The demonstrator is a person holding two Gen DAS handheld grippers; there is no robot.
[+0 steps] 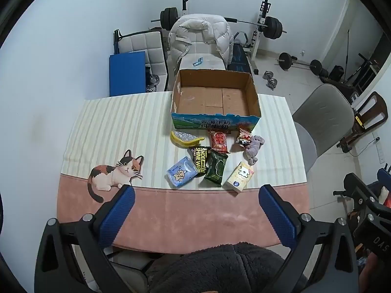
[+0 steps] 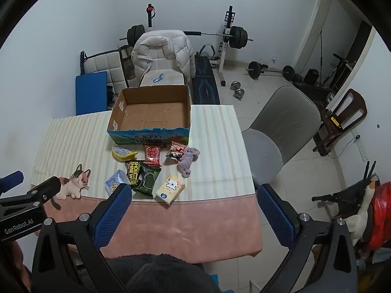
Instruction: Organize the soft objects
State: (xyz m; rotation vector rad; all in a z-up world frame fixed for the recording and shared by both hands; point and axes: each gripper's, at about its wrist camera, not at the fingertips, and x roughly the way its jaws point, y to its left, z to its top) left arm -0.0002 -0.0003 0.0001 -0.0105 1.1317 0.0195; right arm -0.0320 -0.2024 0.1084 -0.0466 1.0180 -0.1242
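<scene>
An empty cardboard box (image 1: 253, 90) (image 2: 189, 107) stands at the table's far side. In front of it lie several soft items: a yellow sponge (image 1: 185, 138) (image 2: 123, 154), a red snack pack (image 1: 219, 141) (image 2: 152, 155), a mushroom snack pack (image 1: 244, 137) (image 2: 176, 151), a grey-purple cloth (image 1: 254, 147) (image 2: 188, 160), a black wipes pack (image 1: 200, 160), a green pack (image 1: 216, 168) (image 2: 146, 179), a blue tissue pack (image 1: 182, 174) (image 2: 114, 182) and a cream tissue pack (image 1: 240, 177) (image 2: 170, 189). My left gripper (image 1: 196, 193) and right gripper (image 2: 193, 193) are open and empty, above the table's near edge.
The table carries a striped and pink mat (image 1: 122, 127) with a cat print (image 1: 114, 173). A grey chair (image 1: 322, 117) stands to the right. A chair with a white jacket (image 1: 200, 36) and gym weights (image 1: 272, 28) are behind the table.
</scene>
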